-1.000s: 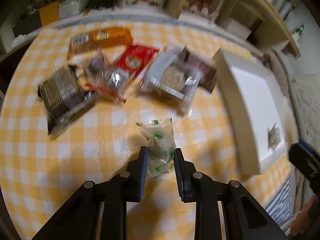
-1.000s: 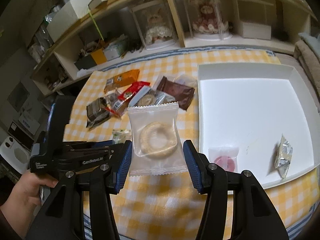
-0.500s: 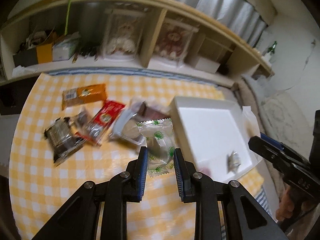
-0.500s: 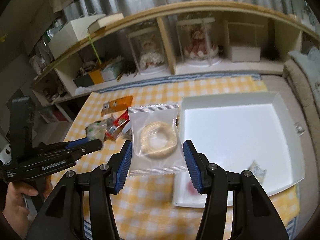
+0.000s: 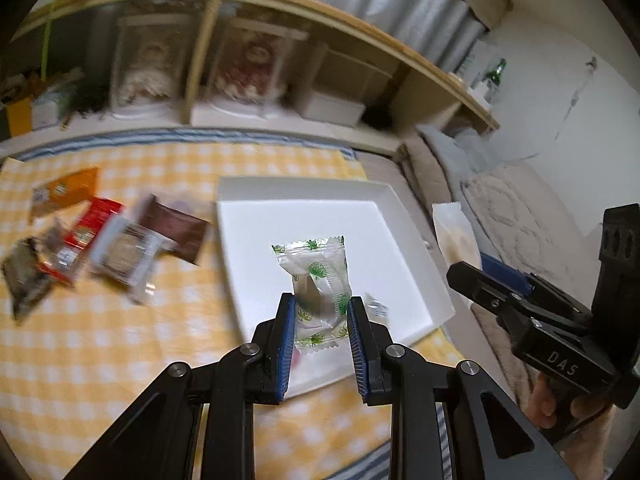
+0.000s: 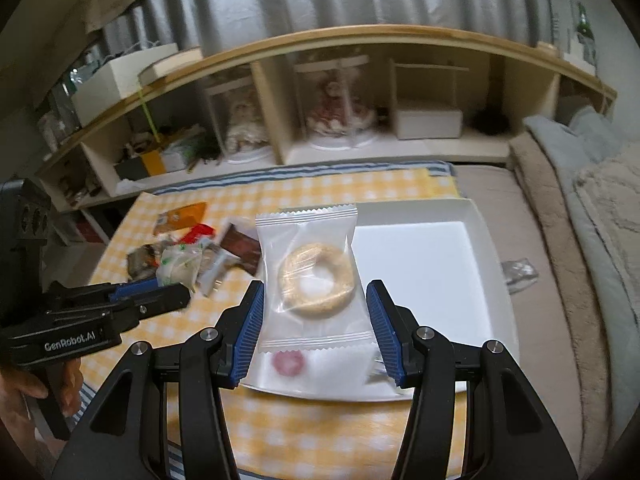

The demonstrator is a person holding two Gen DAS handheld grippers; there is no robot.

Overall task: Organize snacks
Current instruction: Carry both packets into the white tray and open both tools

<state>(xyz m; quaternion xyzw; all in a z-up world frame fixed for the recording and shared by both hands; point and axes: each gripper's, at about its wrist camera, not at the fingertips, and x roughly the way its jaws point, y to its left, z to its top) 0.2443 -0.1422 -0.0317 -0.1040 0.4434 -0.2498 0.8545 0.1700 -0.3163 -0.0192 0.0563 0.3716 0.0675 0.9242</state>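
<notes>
Surface (image 5: 120, 360) under a yellow checked cloth carries everything; on it, toward the right-hand side, sits the white tray (image 5: 256, 216), open-topped and mostly bare. That tray lies straight ahead of and below both claws, so the coming move probably turns on lowering and letting go rather than reaching sideways.

The left claw (image 5: 322, 322) is closed narrowly on a clear green-printed candy packet (image 5: 320, 272), whose long axis runs away from the claw, out over the tray's middle. The right claw (image 6: 316, 316) holds, at a wider spread, a clear packet with a ring biscuit (image 6: 310, 276), upright between the blue pads, hanging over the tray's near-left part. In the left wrist view that claw appears off the tray's right edge, so which claw is nearer the tray floor cannot be told.

Loose snacks (image 5: 112, 248) remain heaped left of the tray, blurred beyond reading. A pink round sweet (image 6: 288, 362) and a small silvery wrapper (image 5: 376, 306) already lie in the tray, both partly hidden behind packets and fingers.
</notes>
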